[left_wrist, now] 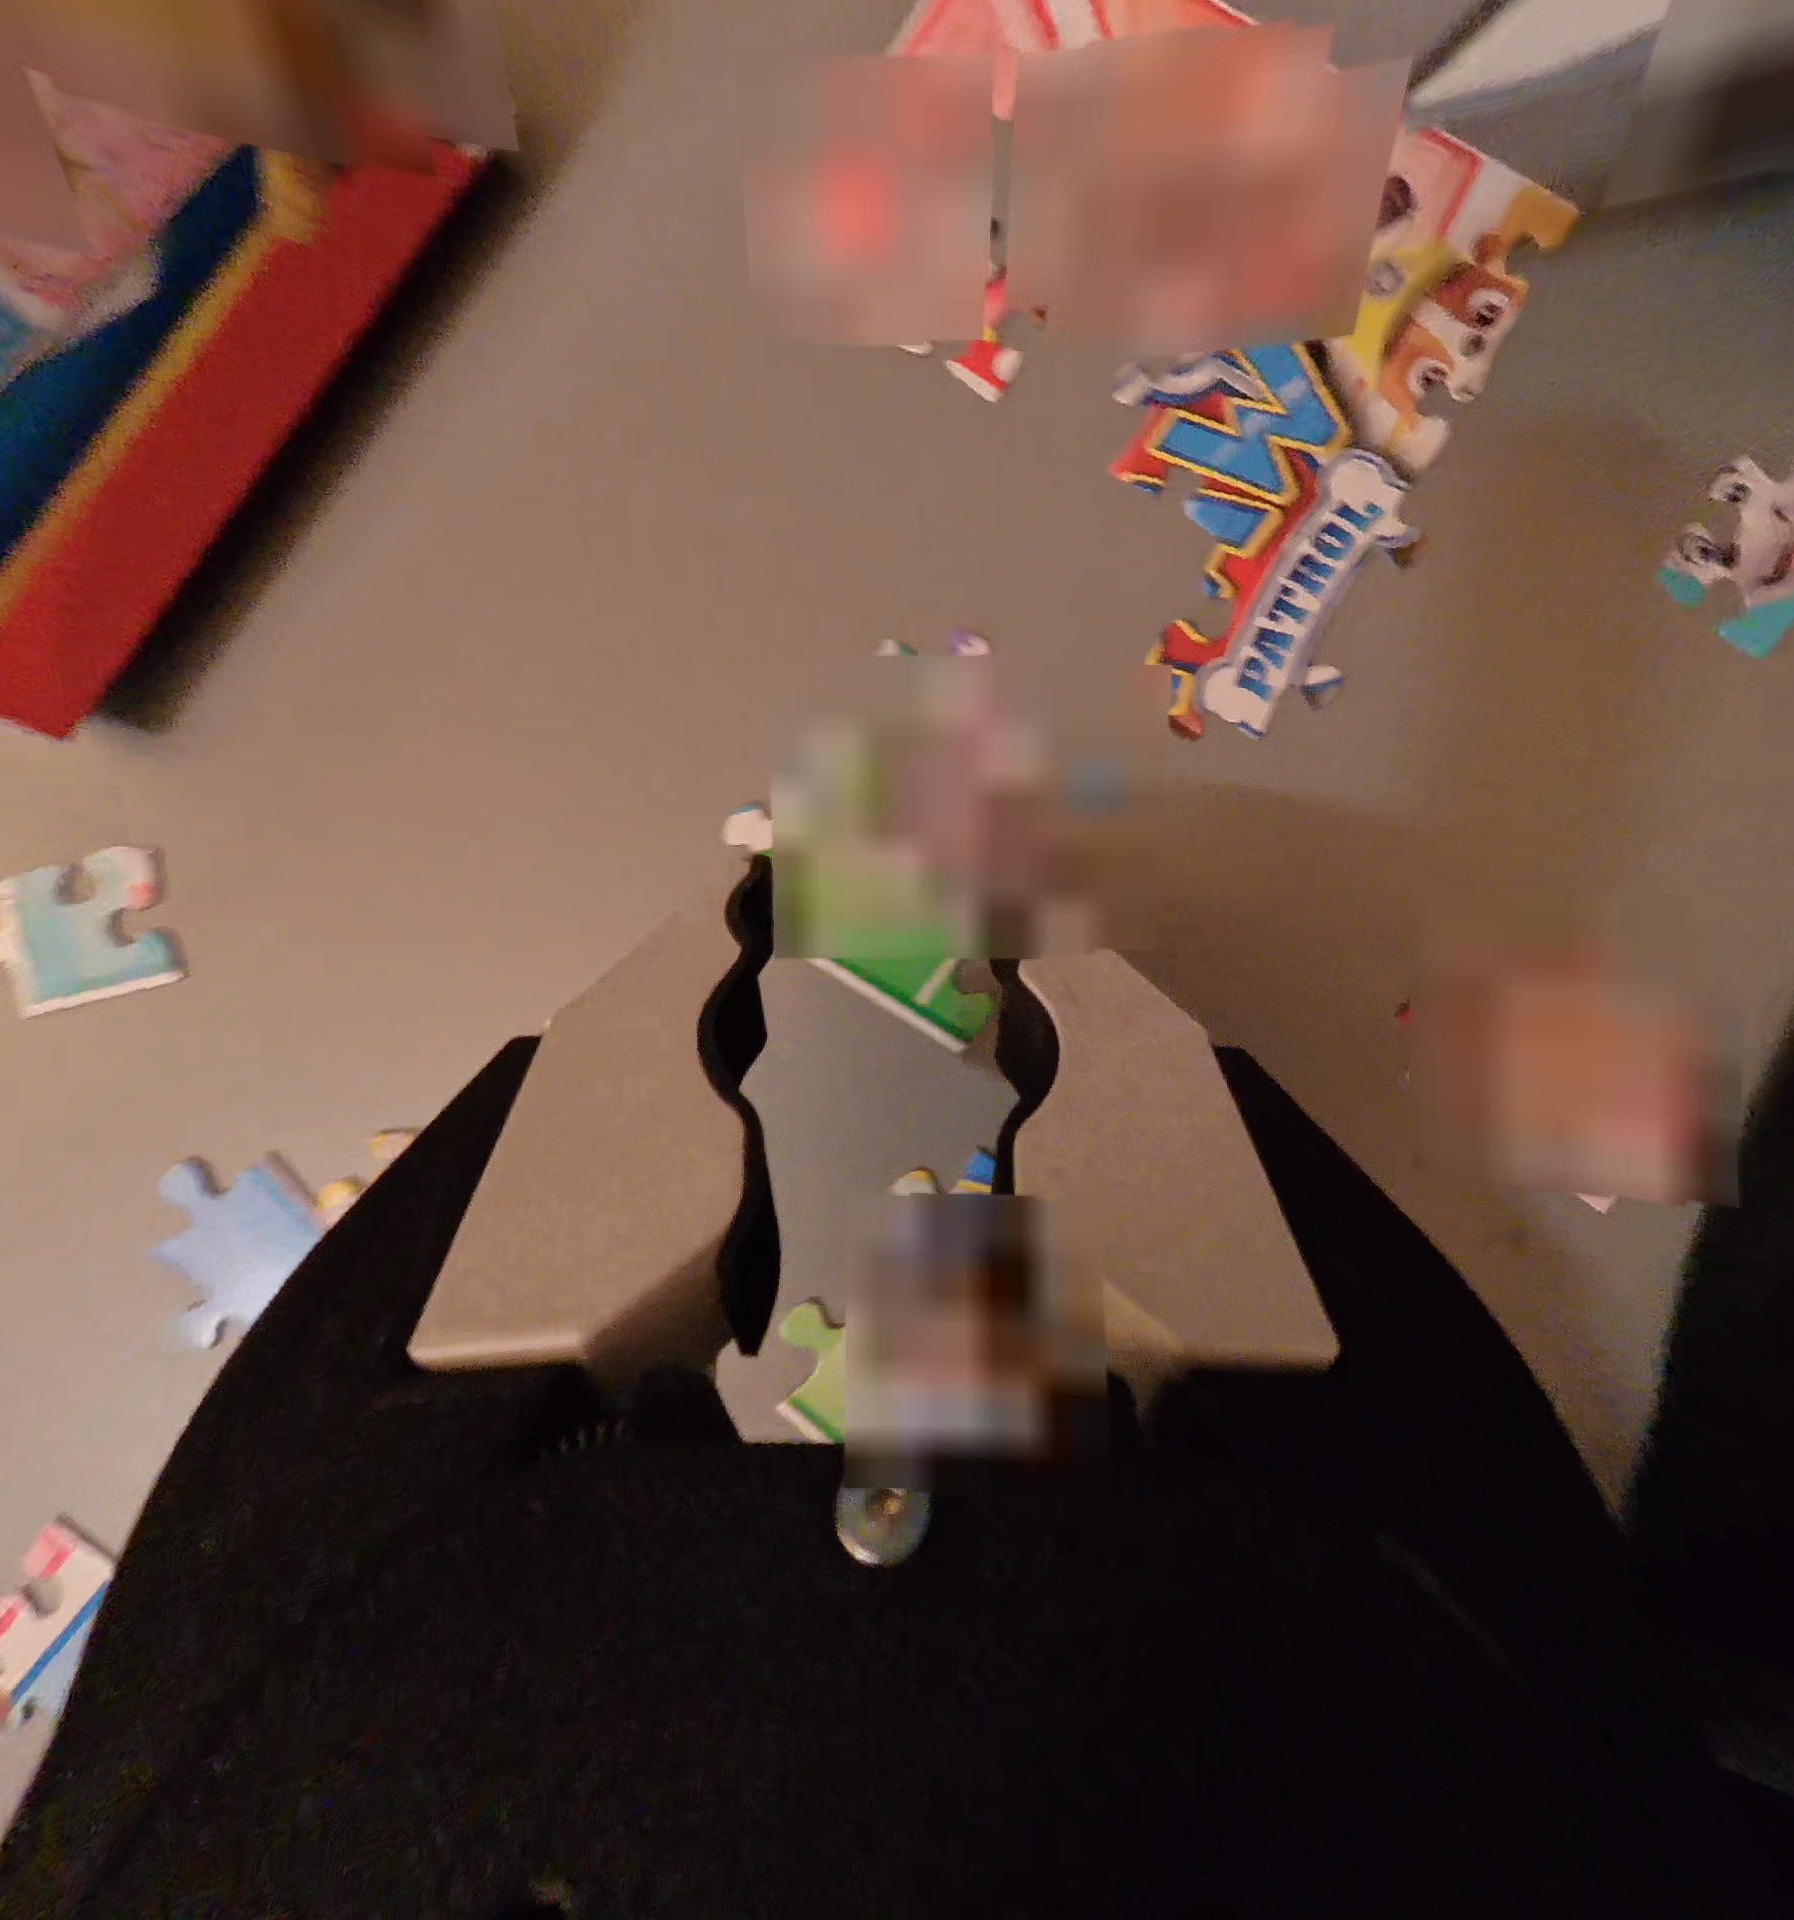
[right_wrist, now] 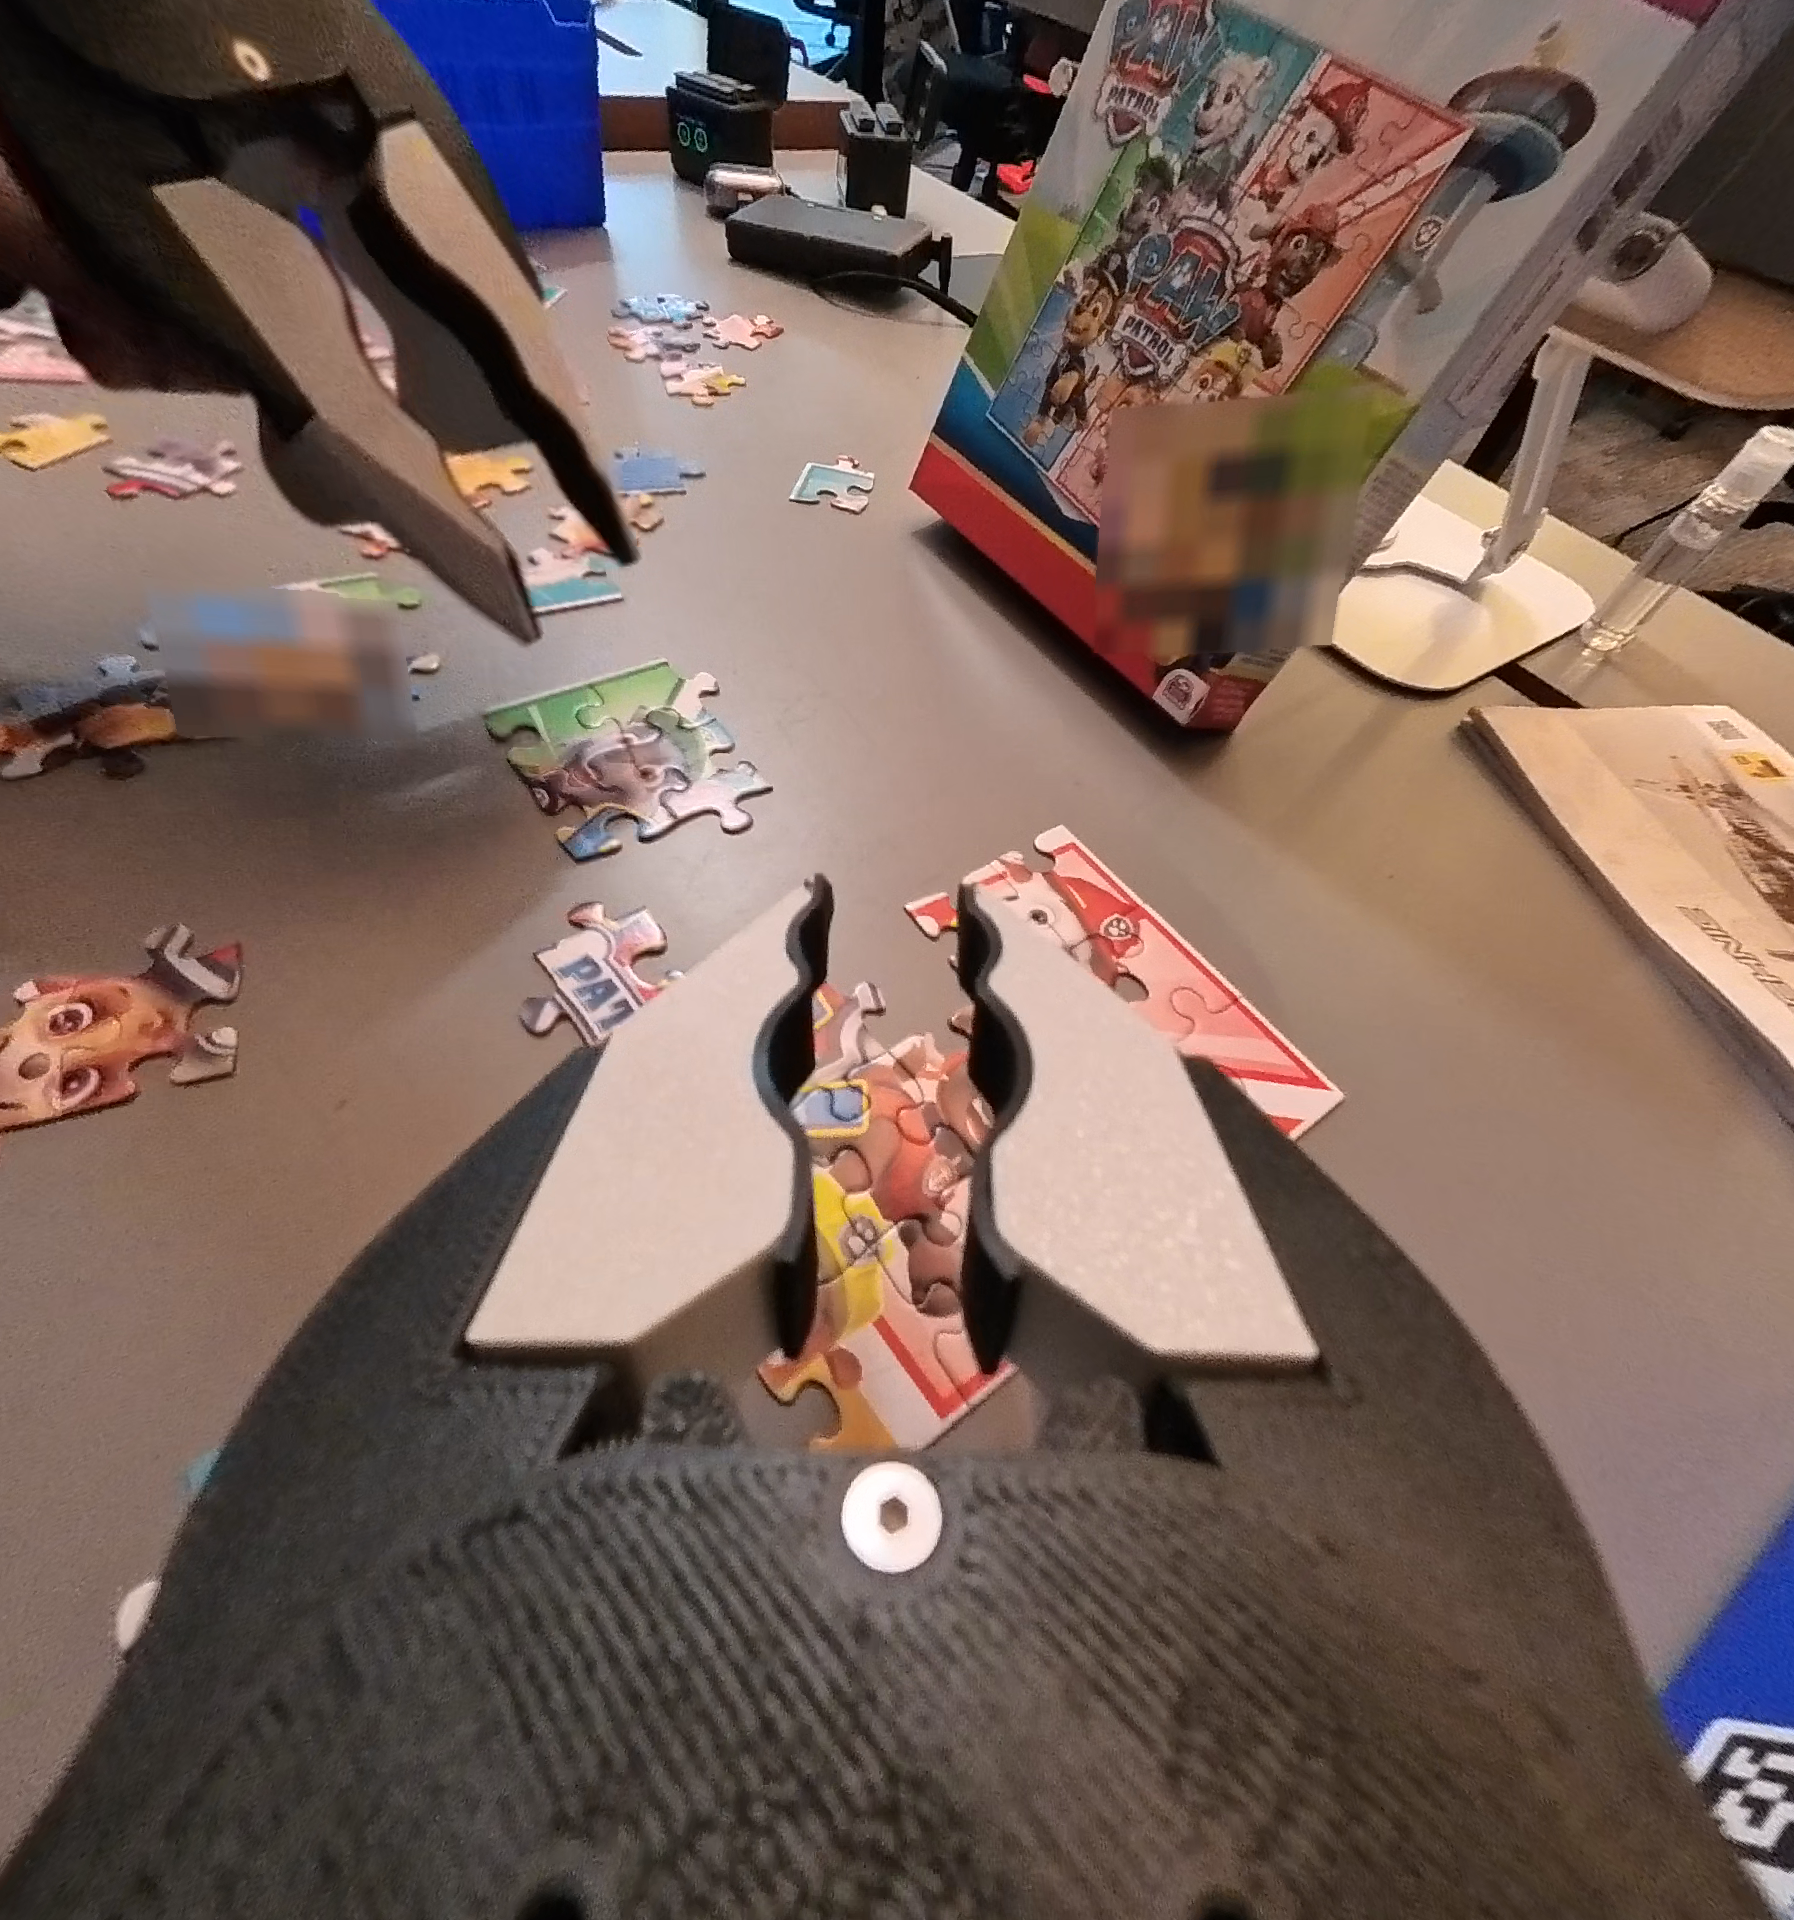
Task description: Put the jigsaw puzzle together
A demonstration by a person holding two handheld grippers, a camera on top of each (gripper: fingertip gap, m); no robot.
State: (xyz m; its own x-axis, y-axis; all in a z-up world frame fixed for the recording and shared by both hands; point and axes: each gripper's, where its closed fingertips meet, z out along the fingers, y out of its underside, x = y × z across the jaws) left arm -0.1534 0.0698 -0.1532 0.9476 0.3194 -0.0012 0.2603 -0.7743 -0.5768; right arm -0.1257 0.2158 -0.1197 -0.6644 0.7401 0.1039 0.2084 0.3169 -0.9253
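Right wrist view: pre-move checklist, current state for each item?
1. Right gripper open, nothing between its fingers: ok.
2. Right gripper over the assembled red-and-white cardboard puzzle section lying flat on the grey table: ok.
3. Left gripper empty, raised above the table: ok.
4. Left gripper clear of the small joined green-topped puzzle cluster: ok, apart from it.
5. Upright cardboard puzzle box clear of both grippers: ok.
6. Contact between the right fingers and the puzzle section: cannot tell.
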